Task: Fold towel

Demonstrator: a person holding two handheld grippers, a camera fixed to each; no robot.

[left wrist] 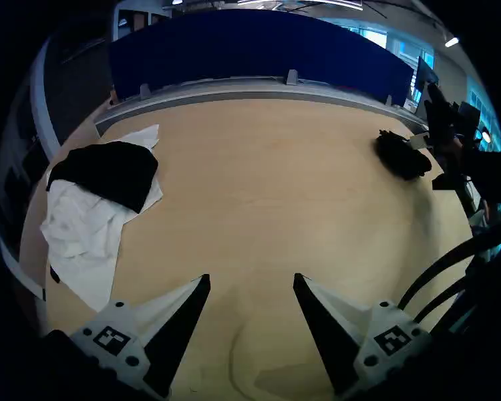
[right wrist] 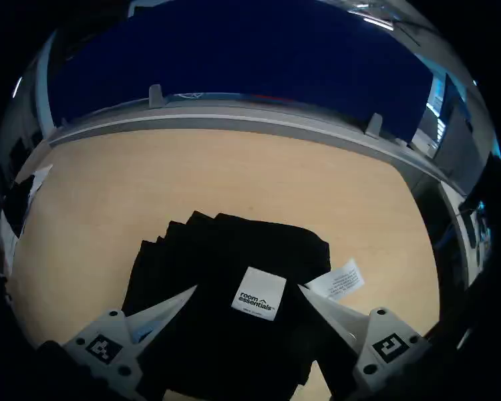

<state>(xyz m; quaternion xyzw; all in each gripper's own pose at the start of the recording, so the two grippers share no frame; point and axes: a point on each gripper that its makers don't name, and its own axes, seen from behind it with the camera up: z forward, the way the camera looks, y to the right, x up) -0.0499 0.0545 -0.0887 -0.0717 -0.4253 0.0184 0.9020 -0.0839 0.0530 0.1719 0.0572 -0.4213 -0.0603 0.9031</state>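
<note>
A black towel (right wrist: 237,244) lies bunched on the wooden table (right wrist: 217,174), with a white label (right wrist: 258,294) on top and a second tag (right wrist: 337,279) at its right edge. My right gripper (right wrist: 247,289) is open, its fingers spread over the towel's near part. In the left gripper view the same black towel (left wrist: 401,155) lies at the far right of the table (left wrist: 264,187), with the right gripper (left wrist: 444,127) and the hand holding it just behind it. My left gripper (left wrist: 251,277) is open over bare table, nothing between its fingers.
A heap of white towels (left wrist: 83,227) with another black towel (left wrist: 110,172) on top lies at the table's left edge. A blue divider (left wrist: 250,47) on a grey rail runs along the back edge. Dark curved bars (left wrist: 451,267) stand past the right edge.
</note>
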